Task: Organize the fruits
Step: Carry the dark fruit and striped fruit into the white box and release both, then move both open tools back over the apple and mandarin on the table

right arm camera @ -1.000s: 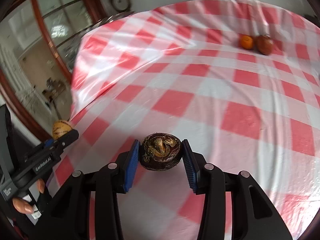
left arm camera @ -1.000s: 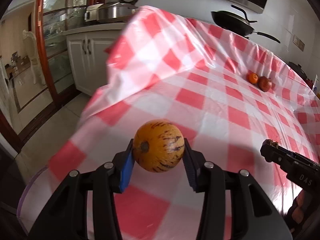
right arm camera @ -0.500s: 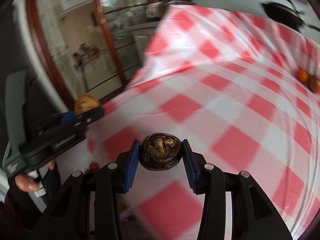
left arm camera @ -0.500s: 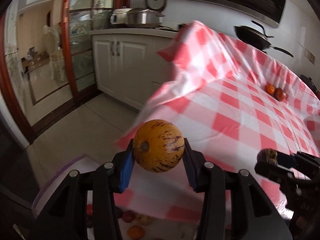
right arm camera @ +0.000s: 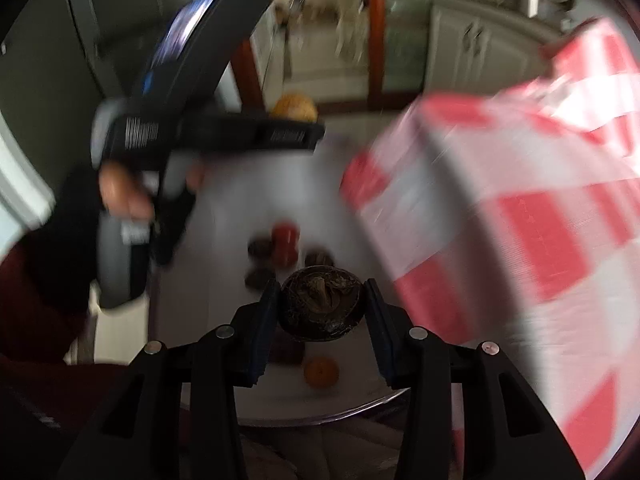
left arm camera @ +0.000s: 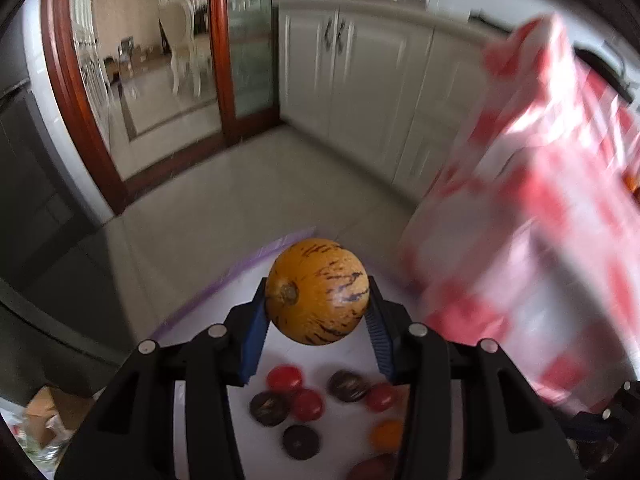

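Observation:
My left gripper (left arm camera: 317,312) is shut on a round orange-yellow fruit with dark streaks (left arm camera: 317,291). It holds the fruit above a white tray (left arm camera: 224,300) with a purple rim. The tray holds several red, dark and orange fruits (left arm camera: 308,404). My right gripper (right arm camera: 321,312) is shut on a dark brown mangosteen (right arm camera: 321,307) above the same tray (right arm camera: 224,216). The left gripper (right arm camera: 296,120) also shows in the right wrist view at upper left, with its fruit (right arm camera: 294,107) at its tip.
The table with the red-and-white checked cloth (left arm camera: 540,220) stands to the right of the tray. White cabinets (left arm camera: 352,64) and a glass door with a wooden frame (left arm camera: 216,48) lie ahead across a tiled floor (left arm camera: 208,208). A box (left arm camera: 48,416) sits at lower left.
Both grippers have swung left off the table, each still holding its fruit, and now hang over the low white tray of fruits.

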